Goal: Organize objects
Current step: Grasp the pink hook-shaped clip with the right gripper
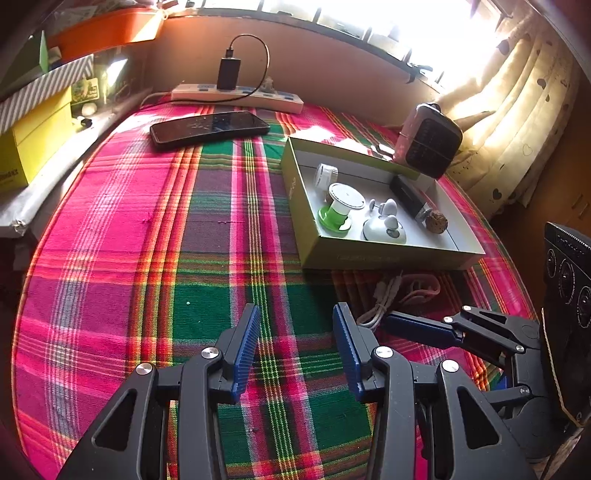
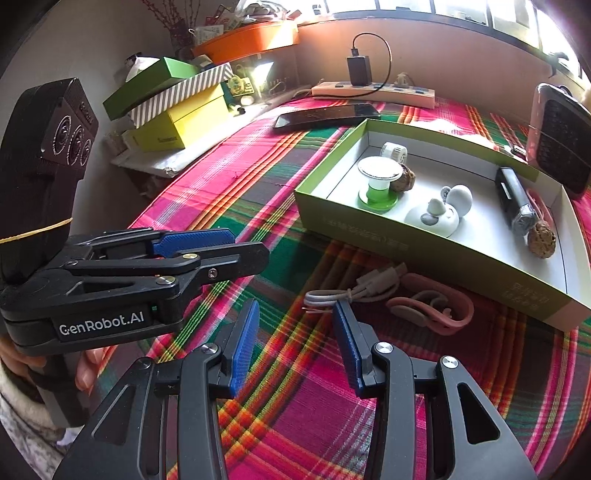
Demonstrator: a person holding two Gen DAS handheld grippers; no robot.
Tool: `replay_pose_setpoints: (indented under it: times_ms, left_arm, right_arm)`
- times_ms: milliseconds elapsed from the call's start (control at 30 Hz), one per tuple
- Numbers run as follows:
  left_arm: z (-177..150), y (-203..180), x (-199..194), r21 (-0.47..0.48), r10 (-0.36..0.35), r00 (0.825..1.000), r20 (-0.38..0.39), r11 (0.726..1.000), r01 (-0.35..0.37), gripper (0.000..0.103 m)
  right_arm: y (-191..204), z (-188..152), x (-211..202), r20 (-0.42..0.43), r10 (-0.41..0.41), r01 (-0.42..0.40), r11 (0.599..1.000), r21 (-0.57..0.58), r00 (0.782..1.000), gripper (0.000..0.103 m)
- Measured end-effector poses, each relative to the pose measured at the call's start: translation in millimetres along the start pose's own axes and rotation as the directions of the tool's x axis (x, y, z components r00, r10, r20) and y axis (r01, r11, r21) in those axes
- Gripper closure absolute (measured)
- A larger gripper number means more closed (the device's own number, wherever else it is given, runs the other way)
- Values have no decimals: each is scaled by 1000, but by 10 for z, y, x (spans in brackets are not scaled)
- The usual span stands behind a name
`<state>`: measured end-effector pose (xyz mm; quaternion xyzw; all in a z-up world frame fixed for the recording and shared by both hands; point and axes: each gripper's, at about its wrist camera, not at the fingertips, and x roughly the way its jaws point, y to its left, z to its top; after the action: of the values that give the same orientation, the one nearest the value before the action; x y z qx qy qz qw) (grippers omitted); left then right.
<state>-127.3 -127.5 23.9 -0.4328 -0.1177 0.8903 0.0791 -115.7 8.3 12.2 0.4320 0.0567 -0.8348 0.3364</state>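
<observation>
the left gripper (image 1: 295, 350) hangs over the plaid tablecloth (image 1: 207, 266) with its blue pads apart and nothing between them. the right gripper (image 2: 295, 347) is likewise spread wide and empty, low over the same cloth. just beyond its right pad lie a coiled white cable (image 2: 354, 290) and a pink earhook headset (image 2: 432, 306), beside each other on the cloth, right against the near wall of the green box (image 2: 424, 236). inside the box sit a green-footed stand (image 2: 378, 181), a white round toy (image 2: 434, 216), a dark stick-shaped gadget (image 2: 513, 195), a small white cylinder (image 2: 394, 151) and two walnuts (image 2: 541, 242). farther back lie a black phone (image 1: 210, 129) and a power strip (image 1: 236, 96) with a black charger (image 1: 228, 73), under a bright window (image 1: 388, 18). stacked boxes (image 2: 177, 110) stand left; a small heater (image 1: 430, 144) and curtain (image 1: 517, 110) right.
</observation>
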Motion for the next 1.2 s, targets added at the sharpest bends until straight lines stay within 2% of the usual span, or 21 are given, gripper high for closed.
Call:
replay_pose_setpoints:
  times_ms: [200,300,400,567,667,1067,1200]
  left_arm:
    - [13,-58,37,12,-22,1000,-15,1000,23,63]
    - [21,-120,68,29,-40,999,-22,999,40,63]
    - [23,-199,124,59,-53,998,-42,997,55,63]
    - [17,-324,203,97,-67,995,-71,992,74,63]
    - [9,-374,229,112,-57,996,-75,992,65,63]
    - [42,-421,268,115,-36,996,-77,992,45,63]
    - [38,-459,286,119,-38,996,-82,992,47,63]
  right_arm:
    - [-211,-29,-301,62,-59,58,998,15,996,60]
    - [-323,-46,-363,75,-173,173,985,6,982,60]
    - [-440,-47,-342,59,-206,206,978,17,977,60]
    - [-510,-41,-232,30,-196,196,981,-9,980,60]
    - [-500,-33,-160,13,-179,179,983,-45,984,56]
    - [-445,-61,-108,-23,-100,96,986,-137,995,55]
    - [-492,-38,-90,-15,-134,131,983,-126,991,55]
